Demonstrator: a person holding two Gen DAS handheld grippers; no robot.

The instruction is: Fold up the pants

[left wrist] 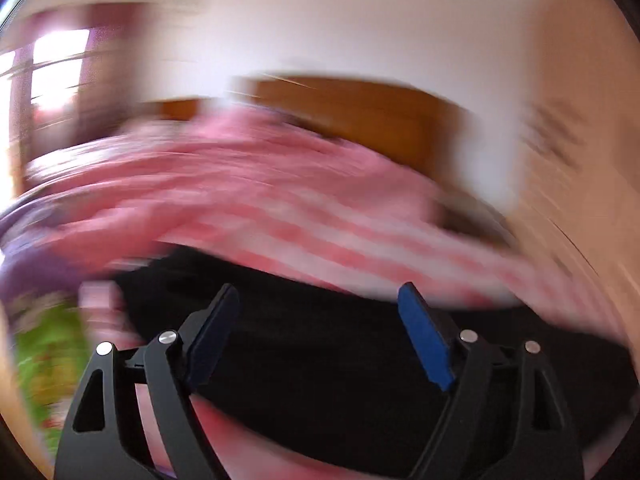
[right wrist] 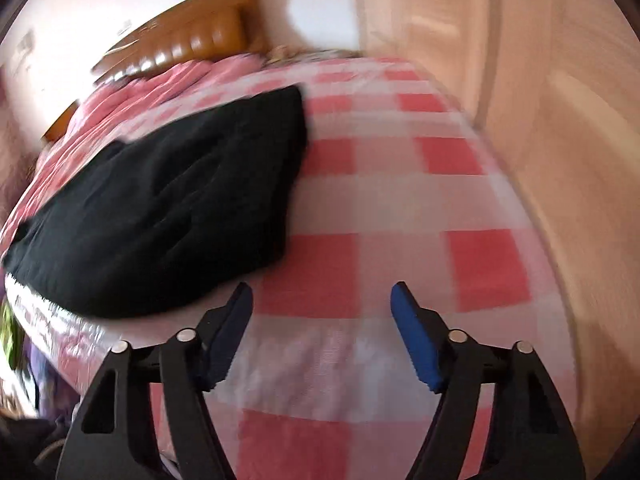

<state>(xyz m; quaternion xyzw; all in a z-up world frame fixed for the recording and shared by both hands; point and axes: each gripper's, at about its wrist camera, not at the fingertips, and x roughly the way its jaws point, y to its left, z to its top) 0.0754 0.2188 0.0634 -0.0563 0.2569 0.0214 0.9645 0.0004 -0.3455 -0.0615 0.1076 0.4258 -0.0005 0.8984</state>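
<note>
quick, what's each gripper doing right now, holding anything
left gripper: open, nothing between the pads, black pants lie beyond it.
right gripper: open, empty, over the checked bedcover; the pants lie apart from it.

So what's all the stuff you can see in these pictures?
pants: one, black, folded into a bundle, lying on the bed's left part in the right wrist view.
bed cover: one, pink and white checks, spread over the bed.
headboard: one, brown and padded, at the far end of the bed against the white wall.
door: pale wood, to the right of the bed.
window: one, bright, far left in the blurred left wrist view.
left gripper: one, black with blue pads, jaws open over the pants.
right gripper: one, same colours, jaws open over bare bed cover.
</note>
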